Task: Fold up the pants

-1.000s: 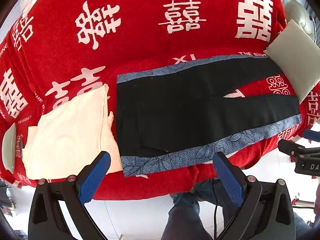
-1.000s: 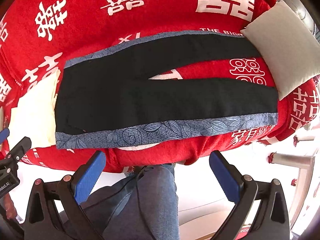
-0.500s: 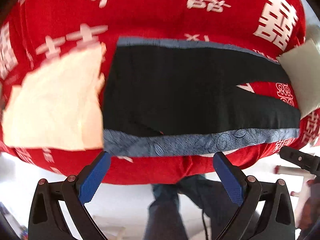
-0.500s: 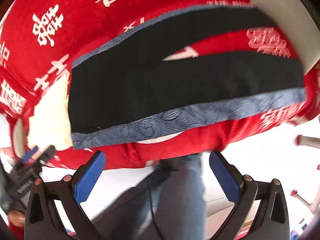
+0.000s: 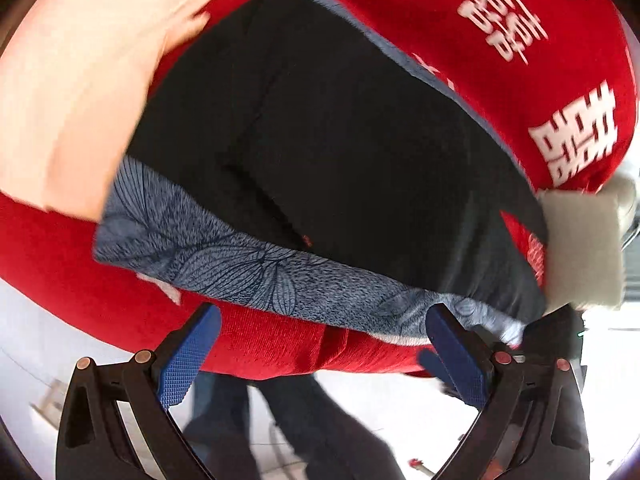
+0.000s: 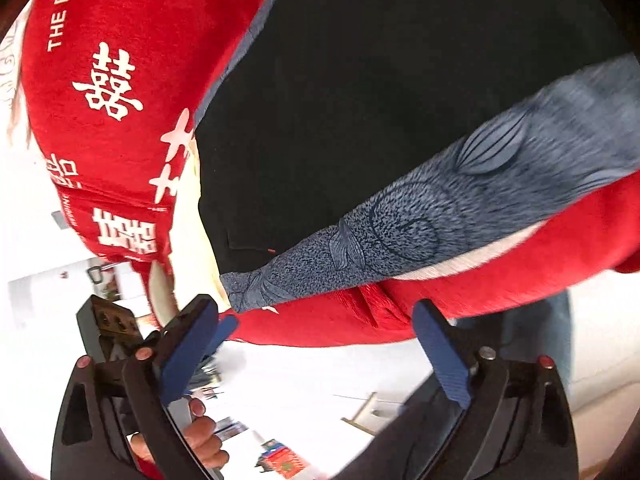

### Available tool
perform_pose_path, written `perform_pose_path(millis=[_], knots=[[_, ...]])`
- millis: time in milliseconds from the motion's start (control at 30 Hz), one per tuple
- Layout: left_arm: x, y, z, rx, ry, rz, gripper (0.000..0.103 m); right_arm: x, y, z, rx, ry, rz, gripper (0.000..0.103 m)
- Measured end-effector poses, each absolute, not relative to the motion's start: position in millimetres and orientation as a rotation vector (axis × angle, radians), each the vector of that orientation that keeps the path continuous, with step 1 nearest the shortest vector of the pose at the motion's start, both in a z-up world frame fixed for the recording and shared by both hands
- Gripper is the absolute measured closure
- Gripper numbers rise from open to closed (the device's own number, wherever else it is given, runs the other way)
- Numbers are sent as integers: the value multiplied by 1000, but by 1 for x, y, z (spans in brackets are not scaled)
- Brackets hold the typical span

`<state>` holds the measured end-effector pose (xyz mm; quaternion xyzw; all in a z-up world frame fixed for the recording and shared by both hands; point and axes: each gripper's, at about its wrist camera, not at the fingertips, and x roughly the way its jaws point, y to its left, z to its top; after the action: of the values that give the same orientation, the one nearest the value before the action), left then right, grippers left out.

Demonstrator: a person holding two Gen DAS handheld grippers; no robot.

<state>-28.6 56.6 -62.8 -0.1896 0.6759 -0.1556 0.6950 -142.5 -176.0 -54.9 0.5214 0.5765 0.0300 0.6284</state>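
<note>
Red cover [image 5: 500,32] with big white characters is draped over the whole work surface, and its near edge rolls off into bright white floor, so the only open room is that strip below the edge

Pants [image 5: 340,152] are spread flat on it – black with a blue-grey leaf-print side stripe [image 5: 248,268] running right along the near edge of the cover. In the left wrist view the waist end sits to the left, touching a cream folded cloth [image 5: 72,92], and the legs run off right toward a pale cushion [image 5: 584,248]. A small red wedge of cover shows between the two legs near the cushion

Left gripper [image 5: 320,354] has its jaws wide apart, nothing between the blue pads, hanging just off the near edge below the stripe; its right pad sits close to the stripe's leg end, can't tell if it touches

Right gripper [image 6: 316,350] is spread wide too – its jaws have just been closing a bit, with only the cover's edge seen between them and no fabric pinched. It's right below the waist corner of the stripe [image 6: 240,292]. The person's hand [image 6: 200,440] and jeans [image 6: 552,340] show under the edge, plus lots of motion blur
</note>
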Motion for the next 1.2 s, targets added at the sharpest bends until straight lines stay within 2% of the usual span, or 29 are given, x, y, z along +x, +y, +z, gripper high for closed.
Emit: perform_pose_path(millis=[67,400,500,533,567,633,967,1000,1067,1100,1167,1200], knots=[[-30,61,-72,-449,1510,-349,0,-144,-175,-70,1210,1310,87,21],[-33,68,-92,-446,1533,-376,0,-159,-182,-99,1305,1228,106,27],[-32,65,-93,-443,1534,-384,0,-152,-187,-94,1336,1159,112,36],[-31,64,-94,-441,1536,-386,0,-148,-190,-93,1349,1146,102,44],[-29,63,-95,-443,1537,-386,0,-144,-193,-93,1363,1146,96,64],[-27,65,-96,-472,1540,-382,0,-140,-198,-88,1407,1124,93,88],[-5,78,-103,-778,1498,-287,1,-124,-206,-39,1386,1059,221,88],[-1,78,-102,-779,1491,-273,4,-125,-207,-39,1381,1066,226,88],[6,76,-105,-774,1498,-274,43,-125,-204,-44,1378,1085,229,87],[9,75,-107,-777,1509,-283,48,-128,-205,-48,1381,1088,229,85],[10,75,-109,-778,1506,-317,71,-130,-206,-57,1385,1095,205,85],[10,76,-108,-774,1507,-329,73,-134,-209,-62,1392,1101,190,84]])
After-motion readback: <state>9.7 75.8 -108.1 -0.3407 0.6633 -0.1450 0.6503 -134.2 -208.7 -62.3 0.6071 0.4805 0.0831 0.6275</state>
